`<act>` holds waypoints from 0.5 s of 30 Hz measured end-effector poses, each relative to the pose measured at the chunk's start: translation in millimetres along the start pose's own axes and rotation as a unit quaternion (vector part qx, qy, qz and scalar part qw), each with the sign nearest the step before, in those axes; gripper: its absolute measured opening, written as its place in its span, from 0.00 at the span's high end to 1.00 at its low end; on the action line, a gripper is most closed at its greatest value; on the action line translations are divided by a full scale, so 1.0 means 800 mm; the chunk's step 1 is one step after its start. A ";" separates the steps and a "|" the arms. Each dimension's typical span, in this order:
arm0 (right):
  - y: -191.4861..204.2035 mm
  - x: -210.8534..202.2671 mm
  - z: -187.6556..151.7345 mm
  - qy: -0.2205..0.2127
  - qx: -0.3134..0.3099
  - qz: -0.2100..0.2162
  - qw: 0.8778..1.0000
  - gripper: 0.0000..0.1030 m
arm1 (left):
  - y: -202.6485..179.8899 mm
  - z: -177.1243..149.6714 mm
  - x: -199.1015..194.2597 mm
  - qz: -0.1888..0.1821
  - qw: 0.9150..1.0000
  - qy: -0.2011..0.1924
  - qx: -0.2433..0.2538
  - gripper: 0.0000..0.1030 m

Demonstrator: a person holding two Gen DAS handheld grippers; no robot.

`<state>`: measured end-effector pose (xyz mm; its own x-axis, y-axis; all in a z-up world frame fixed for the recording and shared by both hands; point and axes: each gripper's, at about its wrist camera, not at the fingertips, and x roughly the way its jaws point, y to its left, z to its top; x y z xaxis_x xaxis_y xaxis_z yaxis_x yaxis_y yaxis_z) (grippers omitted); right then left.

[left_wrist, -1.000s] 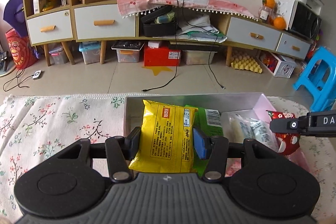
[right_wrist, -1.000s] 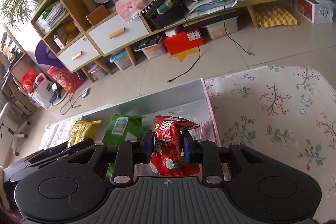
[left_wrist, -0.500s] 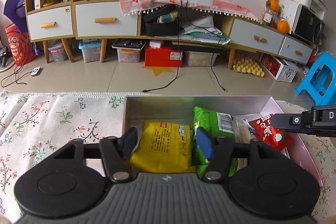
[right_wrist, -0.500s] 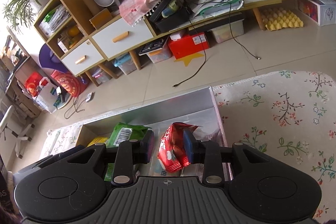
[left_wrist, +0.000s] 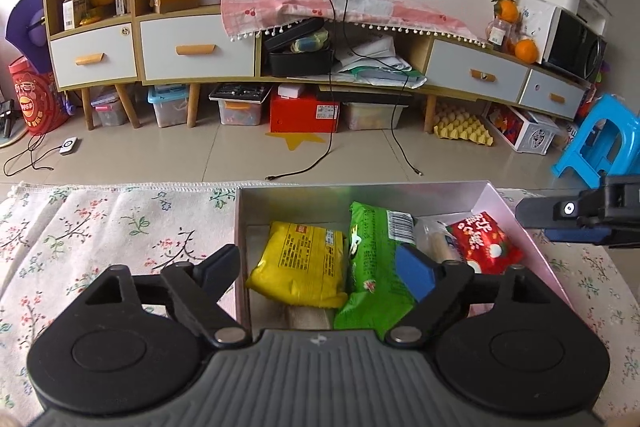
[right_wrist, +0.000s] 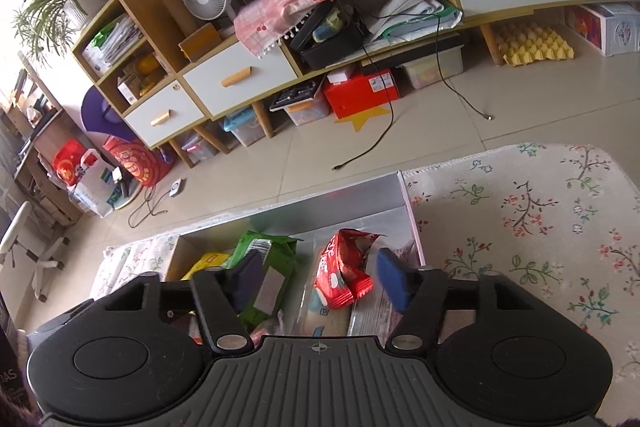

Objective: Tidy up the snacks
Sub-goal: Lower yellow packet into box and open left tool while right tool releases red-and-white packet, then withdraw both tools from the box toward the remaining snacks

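Both releases done. A second ago my left gripper (left_wrist: 320, 267) held the yellow crinkled snack packet (left_wrist: 300, 269) upright above the open grey-and-pink cardboard box (left_wrist: 532, 247); now that packet lies flat on the box floor at the box's left end, and the jaws are opening, standing wide of it with no pad on it. One blue pad hangs over the green foil snack bag (left_wrist: 372, 267), which lies just right of the yellow packet, overlapping its edge.

My right gripper (right_wrist: 316, 279) was clamped on the red plastic snack pouch (right_wrist: 340, 273) a second ago. Its jaws are opening too; the pouch sits between them, untouched, resting on the clear-wrapped pale packets (right_wrist: 324, 311) at the box's right end, against the pink wall.

So: neither gripper grasps anything. Yellow, green, clear-wrapped and red now run left to right inside the box.

Judgement: this placing step looks finished. No loose snack shows on the floral-cloth tabletop (left_wrist: 100, 227) either side of the box, though the near strip is hidden behind both gripper bodies. Next I would lift both clear and check that strip.
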<state>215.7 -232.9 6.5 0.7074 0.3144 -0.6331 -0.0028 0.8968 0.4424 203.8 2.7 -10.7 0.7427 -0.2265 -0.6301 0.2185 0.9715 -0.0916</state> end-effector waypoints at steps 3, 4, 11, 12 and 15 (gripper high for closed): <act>0.004 -0.017 -0.001 -0.002 -0.004 0.001 1.000 0.31 | -0.001 -0.001 -0.012 -0.001 1.000 0.000 -0.002 0.15; 0.005 -0.022 -0.002 -0.001 -0.006 0.001 1.000 0.30 | -0.001 -0.002 -0.016 -0.003 1.000 0.001 -0.004 0.14; 0.014 -0.057 -0.017 0.010 -0.013 0.001 1.000 0.24 | -0.006 -0.019 -0.039 -0.005 1.000 0.021 0.002 0.09; 0.015 -0.062 -0.020 0.011 -0.015 0.001 1.000 0.24 | -0.007 -0.022 -0.042 -0.004 1.000 0.024 0.004 0.09; 0.019 -0.074 -0.029 0.016 -0.021 0.001 1.000 0.23 | -0.010 -0.031 -0.053 -0.002 1.000 0.030 0.009 0.07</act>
<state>157.2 -230.6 36.4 0.6844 0.3258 -0.6523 -0.0351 0.9083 0.4169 155.1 6.6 -2.3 0.7030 -0.2252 -0.6746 0.2331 0.9691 -0.0807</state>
